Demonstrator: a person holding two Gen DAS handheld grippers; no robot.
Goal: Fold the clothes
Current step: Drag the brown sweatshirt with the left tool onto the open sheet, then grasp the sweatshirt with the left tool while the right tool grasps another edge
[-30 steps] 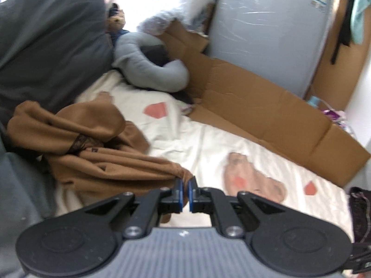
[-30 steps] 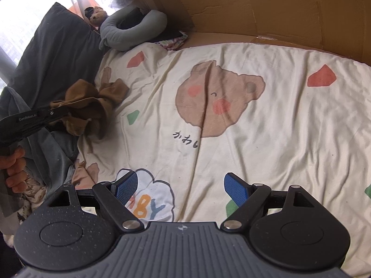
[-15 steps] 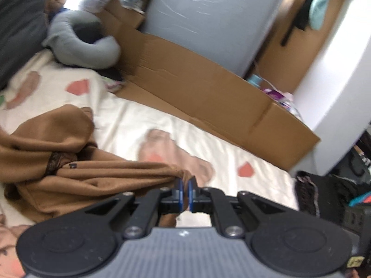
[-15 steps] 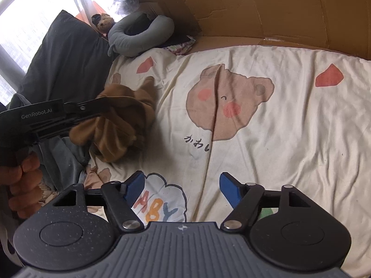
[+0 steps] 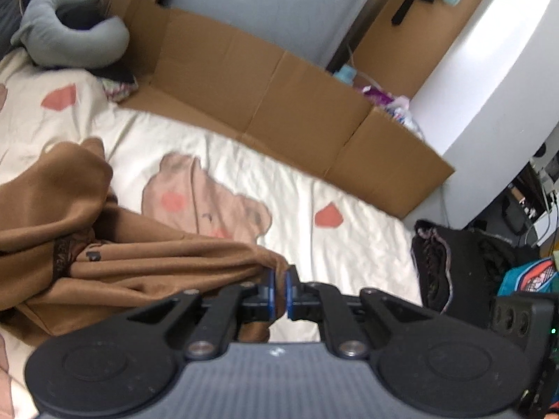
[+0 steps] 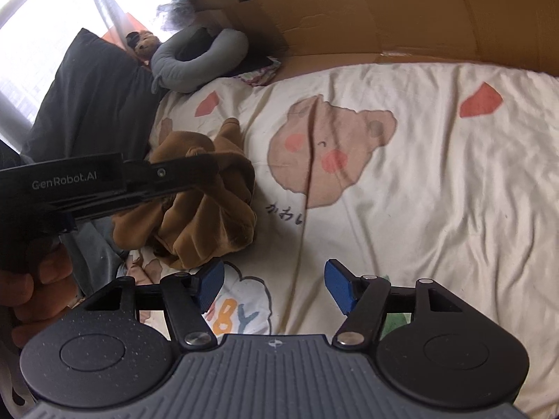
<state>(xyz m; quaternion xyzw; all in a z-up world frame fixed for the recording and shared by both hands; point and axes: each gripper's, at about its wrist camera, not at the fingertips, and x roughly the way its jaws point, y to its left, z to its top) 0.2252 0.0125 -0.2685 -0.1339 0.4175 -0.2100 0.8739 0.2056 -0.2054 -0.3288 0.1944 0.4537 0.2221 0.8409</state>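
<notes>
A bed (image 6: 436,174) spread with a cream sheet (image 5: 349,244) printed with a pink-cheeked bear, red hearts and a lettered cloud carries the scene. A brown garment (image 6: 206,216) lies bunched on the sheet left of the bear in the right wrist view, its folds rumpled. At the head of the bed, a dark pillow (image 6: 87,97) leans beside a grey neck cushion (image 6: 195,66), with a small patterned cloth (image 6: 258,75) just beside the cushion. Flattened cardboard (image 5: 279,94) runs along the bed's far edge, touching the sheet. A dark heap of clothes (image 5: 454,262) sits at the foot.
</notes>
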